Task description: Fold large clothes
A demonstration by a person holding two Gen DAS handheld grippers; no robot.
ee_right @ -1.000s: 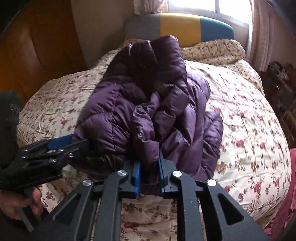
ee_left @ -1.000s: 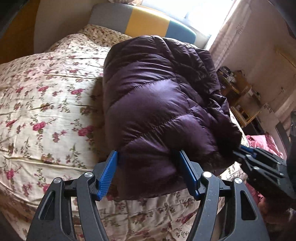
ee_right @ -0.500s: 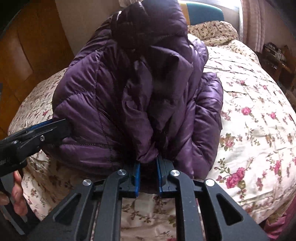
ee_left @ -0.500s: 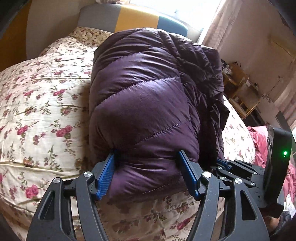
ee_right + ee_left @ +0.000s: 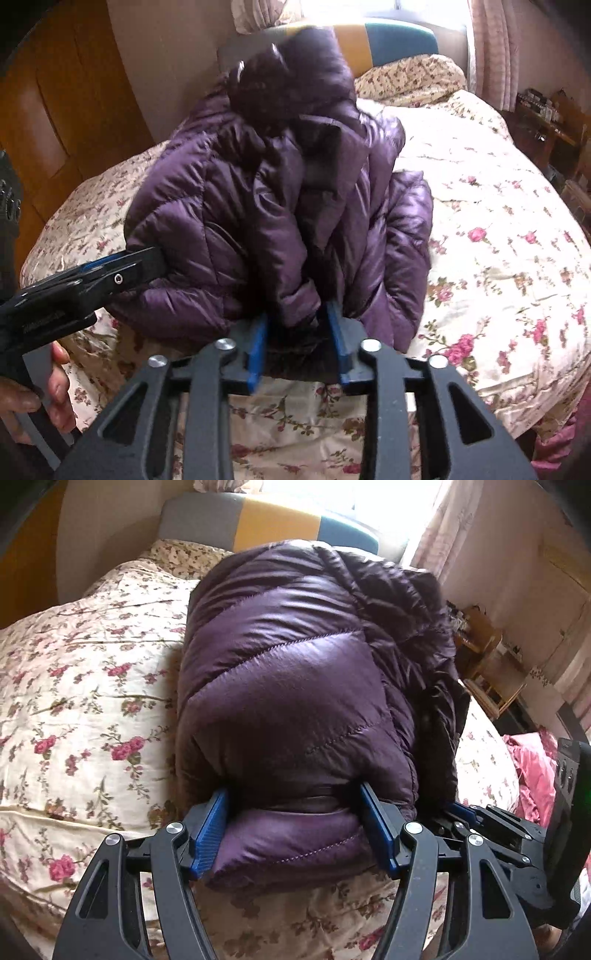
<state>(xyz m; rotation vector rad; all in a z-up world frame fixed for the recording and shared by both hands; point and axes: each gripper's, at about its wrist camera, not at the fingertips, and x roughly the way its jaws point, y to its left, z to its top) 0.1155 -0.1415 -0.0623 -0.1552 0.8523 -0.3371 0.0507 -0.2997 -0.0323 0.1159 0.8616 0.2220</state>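
Note:
A purple quilted down jacket [image 5: 295, 686] lies bundled and folded on the floral bed. It also shows in the right wrist view [image 5: 258, 206], with its hood at the far end. My left gripper [image 5: 295, 812] is wide open, its blue pads on either side of the jacket's near puffy edge. My right gripper [image 5: 295, 325] is partly open, with a fold of the jacket between its pads. The right gripper shows at the right in the left wrist view [image 5: 491, 834]. The left gripper shows at the left in the right wrist view [image 5: 122, 269].
The floral quilt [image 5: 74, 701] covers the bed [image 5: 498, 240]. A grey, yellow and blue headboard [image 5: 258, 524] stands at the back. Wooden furniture [image 5: 487, 664] and pink cloth [image 5: 532, 768] are to the right. A wooden wardrobe [image 5: 55, 129] is to the left.
My right gripper's jaws have opened from shut on the jacket's fold. The jacket rose and bunched higher, then settled a little. My left gripper stays open around the near edge.

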